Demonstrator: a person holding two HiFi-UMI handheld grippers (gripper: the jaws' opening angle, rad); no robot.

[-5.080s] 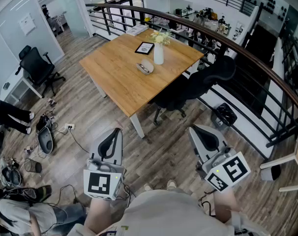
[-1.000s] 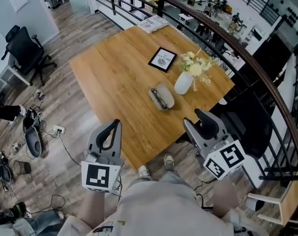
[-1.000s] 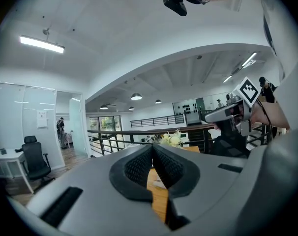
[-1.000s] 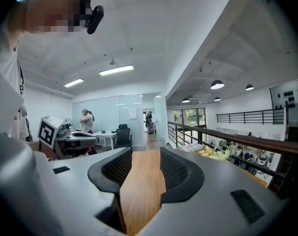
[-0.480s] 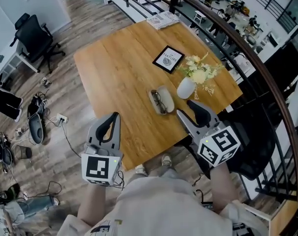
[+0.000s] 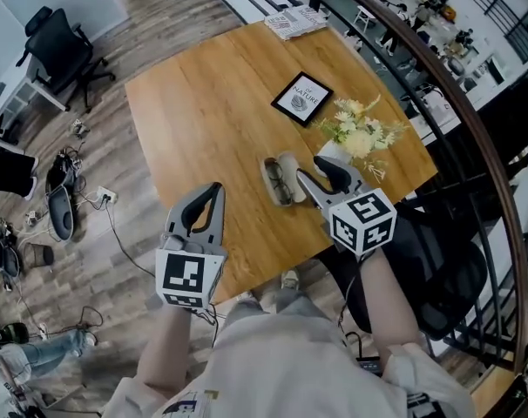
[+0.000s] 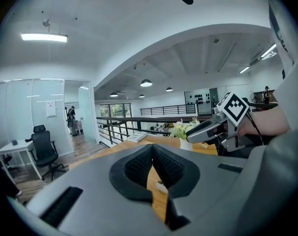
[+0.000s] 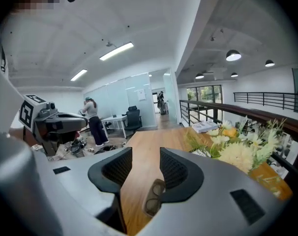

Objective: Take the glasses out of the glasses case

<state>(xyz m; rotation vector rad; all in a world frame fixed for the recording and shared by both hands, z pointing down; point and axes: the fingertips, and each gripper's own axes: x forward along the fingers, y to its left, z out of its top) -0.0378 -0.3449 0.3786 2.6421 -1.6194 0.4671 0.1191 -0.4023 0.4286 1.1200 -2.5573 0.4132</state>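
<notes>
The open glasses case point(image 6: 282, 179) lies near the front edge of the wooden table point(image 6: 203, 111), with dark-framed glasses point(image 6: 274, 184) in its left half. My right gripper point(image 6: 309, 171) hovers just right of the case, open and holding nothing. In the right gripper view the case point(image 8: 154, 196) shows low between the spread jaws of the right gripper point(image 8: 145, 154). My left gripper point(image 6: 213, 188) hangs over the table's front edge, left of the case and apart from it. Its pads meet in the left gripper view, so the left gripper point(image 7: 152, 149) is shut and empty.
A white vase of flowers point(image 6: 351, 138) stands close behind my right gripper. A framed picture point(image 6: 301, 98) and magazines point(image 6: 294, 22) lie farther back. A black office chair point(image 6: 438, 268) and a railing point(image 6: 482, 159) are at the right. Cables clutter the floor point(image 6: 37, 225) at the left.
I have come closer to the table. My right gripper has moved up and left, to beside the case. My left gripper has risen slightly to the table's edge.
</notes>
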